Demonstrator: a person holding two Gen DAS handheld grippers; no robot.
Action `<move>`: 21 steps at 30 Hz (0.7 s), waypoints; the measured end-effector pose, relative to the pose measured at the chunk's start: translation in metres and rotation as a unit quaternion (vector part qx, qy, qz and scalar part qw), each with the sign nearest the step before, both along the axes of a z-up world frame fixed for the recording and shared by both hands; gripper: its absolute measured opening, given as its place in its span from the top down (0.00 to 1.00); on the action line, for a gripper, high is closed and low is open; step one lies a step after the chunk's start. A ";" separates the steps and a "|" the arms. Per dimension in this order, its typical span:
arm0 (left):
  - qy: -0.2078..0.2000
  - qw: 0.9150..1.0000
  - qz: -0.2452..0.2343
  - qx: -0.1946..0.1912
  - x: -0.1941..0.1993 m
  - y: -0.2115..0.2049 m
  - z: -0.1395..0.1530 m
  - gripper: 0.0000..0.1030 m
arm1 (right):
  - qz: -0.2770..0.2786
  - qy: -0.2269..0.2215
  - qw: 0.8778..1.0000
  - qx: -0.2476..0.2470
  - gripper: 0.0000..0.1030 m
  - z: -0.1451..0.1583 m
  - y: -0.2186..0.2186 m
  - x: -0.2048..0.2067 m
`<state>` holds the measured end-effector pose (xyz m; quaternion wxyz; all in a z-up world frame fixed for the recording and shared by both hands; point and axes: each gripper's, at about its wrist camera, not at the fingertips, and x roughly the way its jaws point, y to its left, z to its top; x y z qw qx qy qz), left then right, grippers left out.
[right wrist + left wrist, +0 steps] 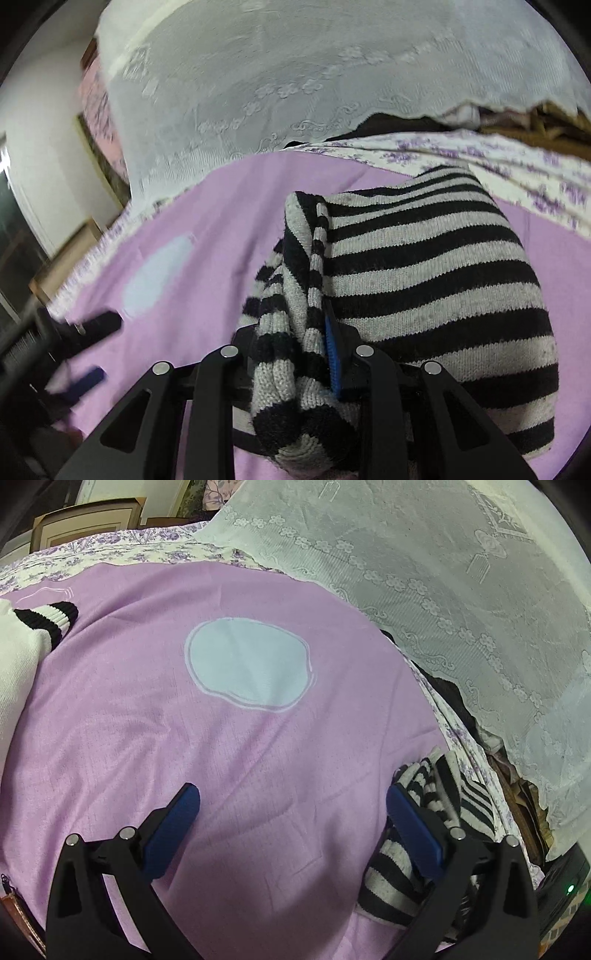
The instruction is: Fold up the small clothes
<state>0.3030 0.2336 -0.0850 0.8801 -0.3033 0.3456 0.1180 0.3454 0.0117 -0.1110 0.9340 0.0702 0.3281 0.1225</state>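
Observation:
A black-and-grey striped knit garment (436, 280) lies on the lilac sheet (207, 236). My right gripper (295, 332) is shut on a bunched fold of this striped garment at its left edge. The same garment shows at the lower right of the left wrist view (443, 812). My left gripper (291, 801) is open and empty, just above the lilac sheet (184, 738), its right finger beside the striped garment. It also shows blurred in the right wrist view (92, 347). A white garment with black-striped cuff (44, 620) lies at the far left.
A pale blue oval patch (249, 668) marks the lilac sheet. A white lace cloth (461, 590) covers things to the right and behind. A floral purple sheet (129, 550) lies beneath. Wooden furniture (85, 520) stands at the back left.

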 end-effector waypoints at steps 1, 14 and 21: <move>0.001 1.000 0.000 0.000 0.001 0.000 -0.001 0.04 | 0.000 -0.001 1.000 -0.005 0.74 0.000 0.002 -0.001; 0.014 1.000 -0.005 0.008 0.006 -0.002 -0.005 0.04 | -0.009 -0.018 1.000 0.007 0.74 0.002 0.008 -0.001; 0.021 1.000 -0.001 0.015 0.008 -0.005 -0.008 0.04 | 0.001 -0.035 0.998 -0.044 0.74 -0.004 0.026 -0.002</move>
